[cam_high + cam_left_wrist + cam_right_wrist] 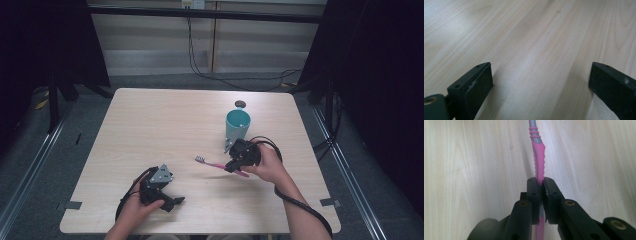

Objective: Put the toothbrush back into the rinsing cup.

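High view detail is limited: my right gripper [235,167] sits over the middle of the pink toothbrush [216,165], so the handle section under the jaws is covered, and the bristle head at the left end is too small to read clearly. The toothbrush lies near the teal cup [237,125], which stands upright just behind my right hand [270,165]; a small dark spot on the table [150,120] beyond the cup is probably a hole or a cap, I cannot tell which.

Right gripper [541,187] state: jaws closed tight on the toothbrush [538,162], clamping the pink ribbed handle between the pads. The grey neck runs out of the top of the frame, so the head is cut off there.

Left gripper [541,82] state: jaws wide apart, nothing between them, bare wood below. From above, my left gripper [172,200] rests low near the front edge, well apart from the toothbrush.

Grip contact is confirmed by the right gripper view; cup position is given by the high view
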Motion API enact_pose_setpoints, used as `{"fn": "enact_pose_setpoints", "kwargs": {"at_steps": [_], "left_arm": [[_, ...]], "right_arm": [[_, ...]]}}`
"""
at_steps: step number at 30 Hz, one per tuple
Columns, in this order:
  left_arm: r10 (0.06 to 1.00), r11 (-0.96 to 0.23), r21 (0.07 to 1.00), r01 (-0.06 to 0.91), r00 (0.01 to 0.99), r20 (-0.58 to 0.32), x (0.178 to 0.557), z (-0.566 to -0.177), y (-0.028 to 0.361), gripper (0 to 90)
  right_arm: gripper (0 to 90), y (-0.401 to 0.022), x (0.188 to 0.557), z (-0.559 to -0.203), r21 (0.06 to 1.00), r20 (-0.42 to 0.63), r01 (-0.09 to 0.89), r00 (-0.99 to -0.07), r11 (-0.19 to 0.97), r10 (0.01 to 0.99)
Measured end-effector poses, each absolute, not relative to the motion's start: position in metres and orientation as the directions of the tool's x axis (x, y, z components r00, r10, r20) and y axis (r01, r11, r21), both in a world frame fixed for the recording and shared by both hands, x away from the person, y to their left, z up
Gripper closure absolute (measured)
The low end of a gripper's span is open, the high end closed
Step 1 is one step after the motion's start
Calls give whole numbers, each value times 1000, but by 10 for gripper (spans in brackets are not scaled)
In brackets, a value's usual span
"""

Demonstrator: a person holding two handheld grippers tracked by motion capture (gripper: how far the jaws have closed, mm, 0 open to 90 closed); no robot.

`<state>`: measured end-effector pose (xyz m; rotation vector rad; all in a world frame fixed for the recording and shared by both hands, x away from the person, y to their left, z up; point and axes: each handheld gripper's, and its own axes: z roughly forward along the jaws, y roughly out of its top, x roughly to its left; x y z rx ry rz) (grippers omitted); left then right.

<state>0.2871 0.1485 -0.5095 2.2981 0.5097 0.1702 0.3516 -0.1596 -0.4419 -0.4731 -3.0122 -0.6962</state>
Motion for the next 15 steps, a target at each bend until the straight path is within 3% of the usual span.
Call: {"fn": "enact_pose_setpoints", "kwargs": {"at_steps": [15], "left_arm": [[412,-630,713,308,911,-30,287,-509,149,53]], "right_arm": [[845,-200,350,-430,633,124,434,-875,641,469]]}}
